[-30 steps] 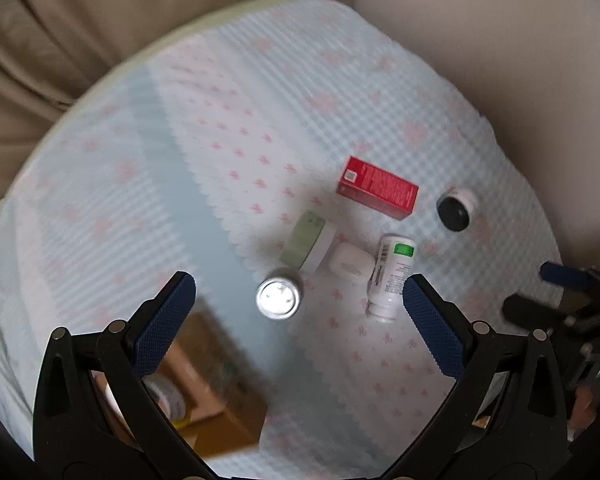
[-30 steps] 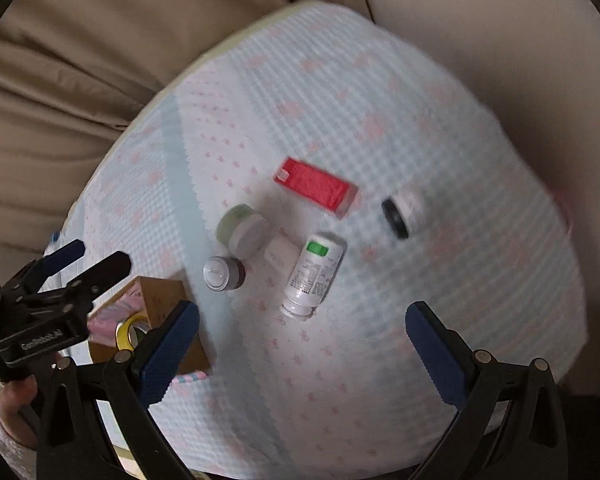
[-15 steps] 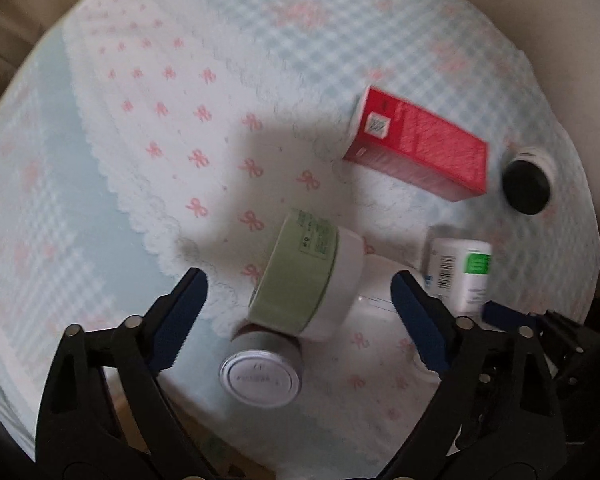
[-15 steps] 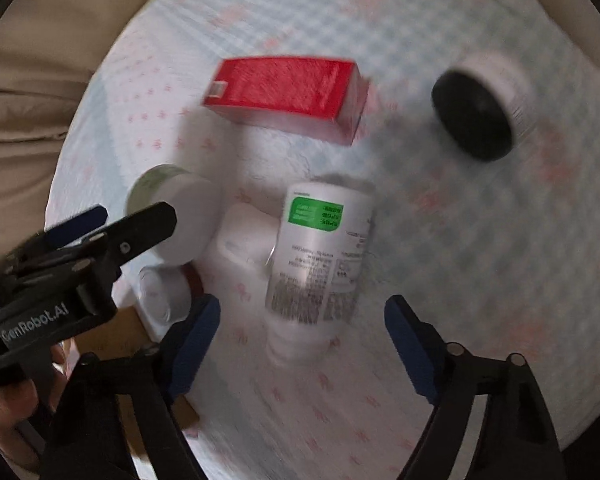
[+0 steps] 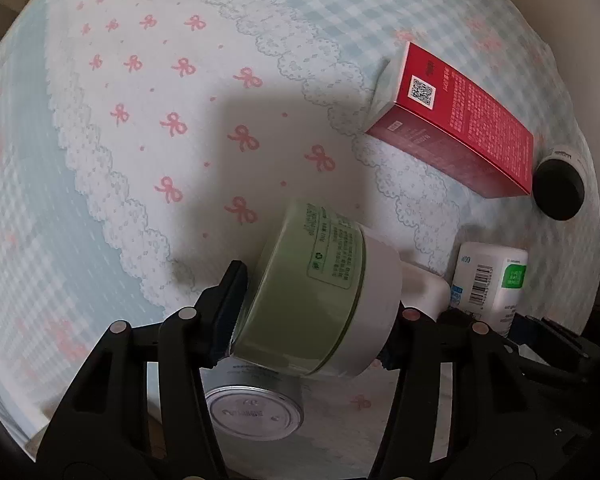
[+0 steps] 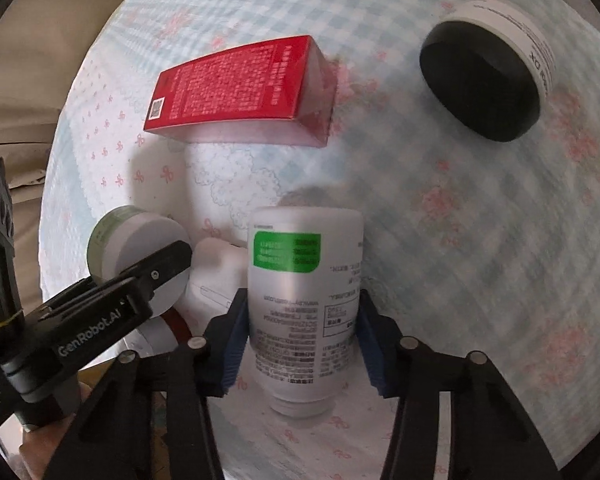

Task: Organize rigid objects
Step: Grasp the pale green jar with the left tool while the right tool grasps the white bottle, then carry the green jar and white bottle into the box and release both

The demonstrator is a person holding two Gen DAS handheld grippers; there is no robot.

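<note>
A green jar with a white lid [image 5: 320, 292] lies on its side between the fingers of my left gripper [image 5: 312, 320]. Its jaws are closing and the left pad [image 5: 230, 300] presses the jar's base. The right wrist view shows that jar [image 6: 136, 240] with a left finger across its lid. A white bottle with a green label [image 6: 304, 280] lies lengthwise in my right gripper [image 6: 303, 332], whose jaws are closing with both blue pads against its sides. The bottle [image 5: 488, 276] also shows at the right of the left wrist view.
A red box [image 5: 460, 124] lies beyond the jar, with a black-lidded white jar [image 5: 558, 184] to its right. A silver-lidded jar [image 5: 252, 412] stands just under my left gripper. A small white piece [image 6: 216, 264] sits between jar and bottle. A bow-patterned cloth [image 5: 180, 120] covers the table.
Both grippers came down onto the table and their jaws closed in from wide open. The green jar now sits between the left pads, the white bottle between the right pads.
</note>
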